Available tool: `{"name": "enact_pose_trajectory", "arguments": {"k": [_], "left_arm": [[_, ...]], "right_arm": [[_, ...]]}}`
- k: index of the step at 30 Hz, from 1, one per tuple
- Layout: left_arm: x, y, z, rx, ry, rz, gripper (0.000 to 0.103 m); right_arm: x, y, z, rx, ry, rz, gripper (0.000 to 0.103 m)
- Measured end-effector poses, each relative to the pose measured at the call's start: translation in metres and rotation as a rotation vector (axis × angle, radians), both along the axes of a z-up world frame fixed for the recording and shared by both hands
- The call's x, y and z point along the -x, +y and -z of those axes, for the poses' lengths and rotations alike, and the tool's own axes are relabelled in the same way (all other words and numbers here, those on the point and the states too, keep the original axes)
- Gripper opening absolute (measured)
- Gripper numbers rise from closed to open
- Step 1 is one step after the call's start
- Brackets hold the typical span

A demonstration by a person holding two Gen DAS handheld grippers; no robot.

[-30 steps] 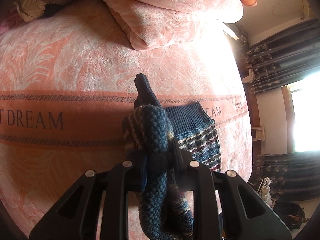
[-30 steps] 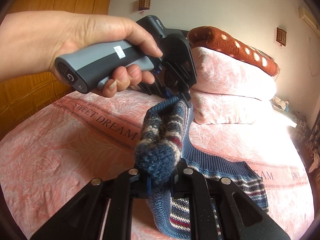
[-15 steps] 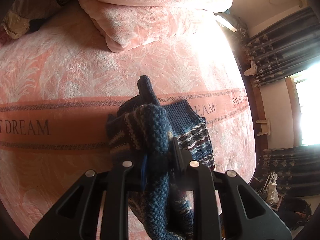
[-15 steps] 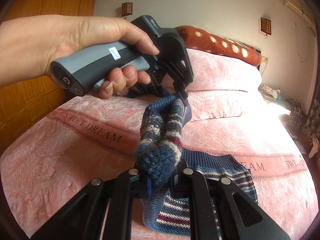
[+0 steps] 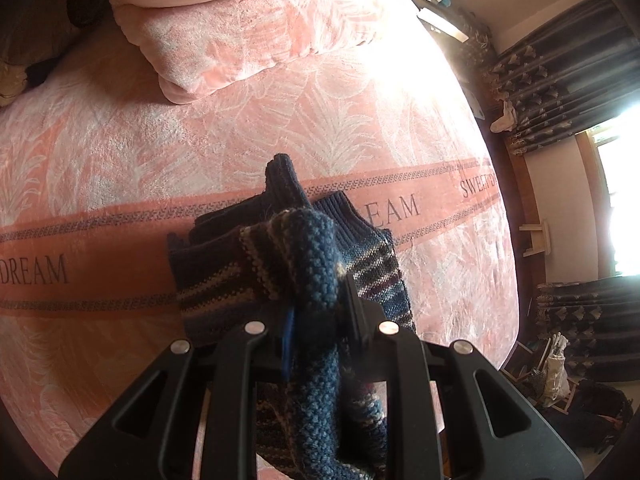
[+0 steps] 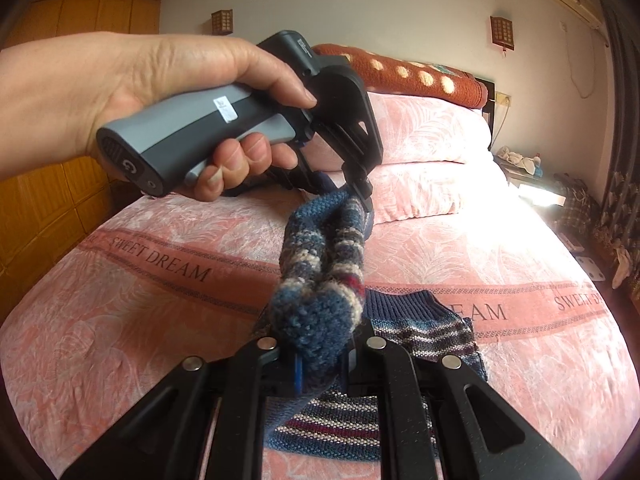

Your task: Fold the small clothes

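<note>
Knitted sweater (image 6: 320, 308), small, blue with cream and maroon stripes, hangs bunched between the two tools while its lower part lies on the bed; the right gripper (image 6: 320, 356) is closed on a thick fold of it close to the lens, and a doubled band of the knit rises from there to the left gripper (image 6: 356, 196), which pinches the other end a little above the bedding. In the left wrist view that left gripper (image 5: 318, 316) has its jaws clamped narrowly on the blue knit, with the ribbed hem (image 5: 352, 216) of the sweater spread flat just beyond. A hand (image 6: 132, 92) wraps the left tool's grey handle (image 6: 184, 136) from above, thumb along the top and fingers curled under, the handle tilted so the fingers point down toward the bed; a small white sticker on the handle is too small to read. Pink leaf-patterned blanket (image 6: 120, 320) carries a darker band printed "SWEET DREAM", repeated toward the right edge. Farther back sit stacked pink pillows (image 6: 432, 144) with a rust polka-dot cushion (image 6: 400, 72) on top, against the headboard wall
</note>
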State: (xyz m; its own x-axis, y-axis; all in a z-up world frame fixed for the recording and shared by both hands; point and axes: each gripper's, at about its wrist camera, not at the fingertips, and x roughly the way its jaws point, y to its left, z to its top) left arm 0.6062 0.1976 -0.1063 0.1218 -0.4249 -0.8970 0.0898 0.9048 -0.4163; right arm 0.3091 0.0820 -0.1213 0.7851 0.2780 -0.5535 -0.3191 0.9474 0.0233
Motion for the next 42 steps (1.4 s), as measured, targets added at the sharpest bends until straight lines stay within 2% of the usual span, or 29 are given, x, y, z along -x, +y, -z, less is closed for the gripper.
{"name": "enact_pose_trajectory", "arguments": {"k": [17, 34, 39, 42], "left_arm": [[-0.013, -0.083, 0.034, -0.052, 0.025, 0.058, 0.019], [-0.012, -0.147, 0.079, -0.102, 0.03, 0.056, 0.019], [-0.011, -0.166, 0.092, -0.093, 0.029, 0.056, 0.019], [-0.008, -0.178, 0.102, -0.124, 0.02, 0.067, 0.019]], "right_arm": [[-0.008, -0.067, 0.025, -0.043, 0.051, 0.086, 0.011], [-0.014, -0.122, 0.057, -0.082, 0.118, 0.145, 0.011], [-0.014, -0.139, 0.068, -0.083, 0.136, 0.168, 0.011], [-0.015, -0.147, 0.077, -0.097, 0.156, 0.176, 0.011]]}}
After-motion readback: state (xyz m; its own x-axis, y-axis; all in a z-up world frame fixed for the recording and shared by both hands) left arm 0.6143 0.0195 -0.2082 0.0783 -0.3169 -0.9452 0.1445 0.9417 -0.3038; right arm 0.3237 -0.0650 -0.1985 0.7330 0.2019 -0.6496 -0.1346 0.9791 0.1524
